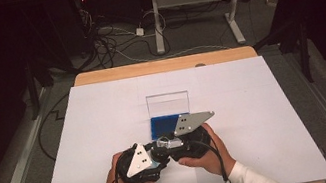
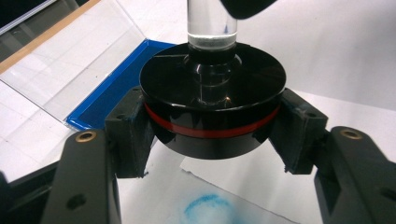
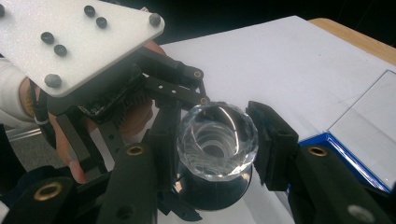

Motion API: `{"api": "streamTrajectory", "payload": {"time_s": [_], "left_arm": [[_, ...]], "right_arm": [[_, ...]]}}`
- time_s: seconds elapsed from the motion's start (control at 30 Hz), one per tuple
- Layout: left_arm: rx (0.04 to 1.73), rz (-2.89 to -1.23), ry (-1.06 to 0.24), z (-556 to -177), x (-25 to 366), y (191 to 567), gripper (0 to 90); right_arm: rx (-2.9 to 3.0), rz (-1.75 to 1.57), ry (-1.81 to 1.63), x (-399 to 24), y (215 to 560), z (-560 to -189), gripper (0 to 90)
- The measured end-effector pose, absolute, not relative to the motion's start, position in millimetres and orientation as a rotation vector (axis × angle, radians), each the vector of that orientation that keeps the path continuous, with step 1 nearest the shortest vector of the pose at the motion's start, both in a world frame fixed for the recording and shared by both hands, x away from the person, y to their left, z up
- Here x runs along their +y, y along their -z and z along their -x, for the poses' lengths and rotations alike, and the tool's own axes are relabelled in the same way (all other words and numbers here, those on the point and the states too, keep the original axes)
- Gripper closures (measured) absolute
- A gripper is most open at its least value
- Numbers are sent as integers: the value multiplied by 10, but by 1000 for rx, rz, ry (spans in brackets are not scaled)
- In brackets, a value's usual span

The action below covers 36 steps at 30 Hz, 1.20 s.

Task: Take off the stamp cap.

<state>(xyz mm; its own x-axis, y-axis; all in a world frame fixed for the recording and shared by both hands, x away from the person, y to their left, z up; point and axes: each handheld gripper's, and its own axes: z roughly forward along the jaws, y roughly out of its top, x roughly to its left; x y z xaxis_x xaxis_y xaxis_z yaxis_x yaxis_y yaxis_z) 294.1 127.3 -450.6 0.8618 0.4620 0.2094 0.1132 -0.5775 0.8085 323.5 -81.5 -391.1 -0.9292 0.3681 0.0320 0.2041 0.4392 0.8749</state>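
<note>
A stamp with a black round base, a red ring and a clear faceted handle is held above the white paper, near the table's front. My left gripper is shut on the base, its pads pressing both sides. My right gripper is shut on the clear handle, whose shaft rises from the base. Both grippers meet close together, the left just left of the right.
A blue ink-pad case lies open behind the grippers, its clear lid standing up. White paper covers the wooden table. A faint blue ink smear marks the paper below the stamp.
</note>
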Motion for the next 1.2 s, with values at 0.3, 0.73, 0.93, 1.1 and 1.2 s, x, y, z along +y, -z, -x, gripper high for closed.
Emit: {"api": "streamTrajectory", "payload": {"time_s": [0.3, 0.73, 0.93, 1.1, 1.2], "left_arm": [[389, -2180, -557, -2906, 1266, 4473, 365], [362, -2179, -513, -2900, 1290, 4404, 368], [369, -2188, -469, -2911, 1282, 4413, 369], [373, -2205, -435, -2926, 1284, 4431, 369], [495, -2213, -370, -3025, 1357, 4498, 370]], "right_arm": [[2497, -480, -1508, -842, 3916, -3186, 574], [2376, -407, -1516, -819, 3910, -3016, 575], [2358, -394, -1490, -802, 3931, -2969, 576], [2361, -396, -1478, -790, 3957, -2964, 575], [2346, -376, -1472, -790, 3966, -2938, 576]]}}
